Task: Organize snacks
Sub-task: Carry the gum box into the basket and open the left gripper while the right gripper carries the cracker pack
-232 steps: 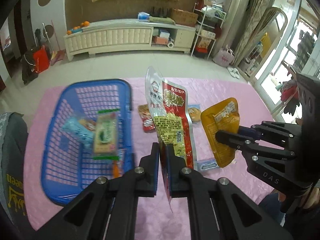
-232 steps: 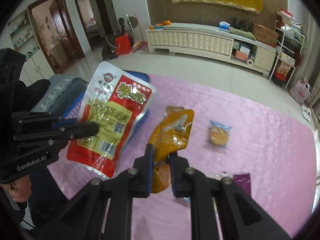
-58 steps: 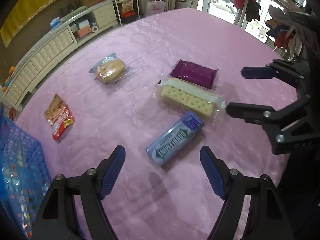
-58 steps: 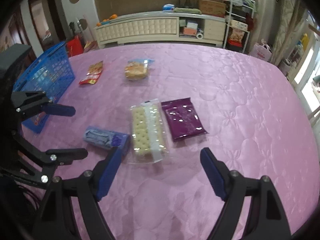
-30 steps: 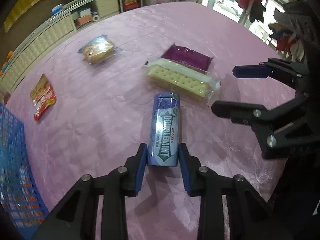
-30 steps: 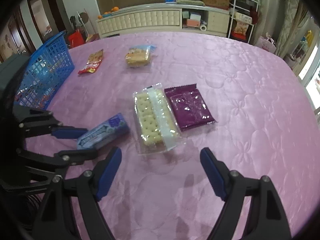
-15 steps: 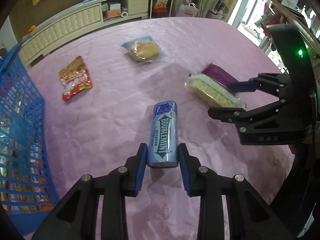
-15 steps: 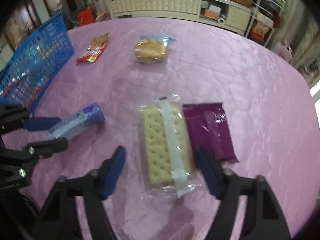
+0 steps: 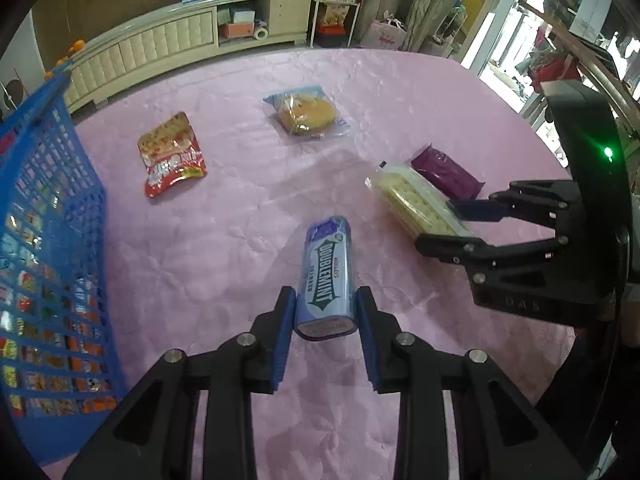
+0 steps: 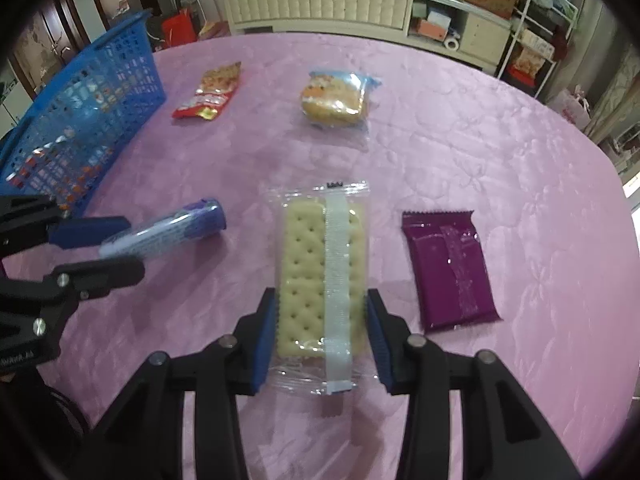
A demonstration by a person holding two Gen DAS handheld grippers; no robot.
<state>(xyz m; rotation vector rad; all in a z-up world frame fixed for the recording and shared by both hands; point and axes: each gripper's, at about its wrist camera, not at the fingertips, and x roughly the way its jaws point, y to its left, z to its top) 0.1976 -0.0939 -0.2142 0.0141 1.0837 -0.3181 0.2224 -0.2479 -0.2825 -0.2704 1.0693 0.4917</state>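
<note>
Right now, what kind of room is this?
Probably a home living room: a long white cabinet along the wall, wooden doors, and a table under a pink cloth, scattered with snacks.

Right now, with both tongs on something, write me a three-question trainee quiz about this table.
1. True or false: the left tongs are shut on the Doublemint gum pack.
2. Which snack sits between the pads of the right tongs? A) purple packet B) cracker pack C) red snack bag
3. Fill in: the purple packet lies on the pink tablecloth, to the ____ of the cracker pack in the right wrist view.

Key: 1 true; 2 B; 3 right.
</note>
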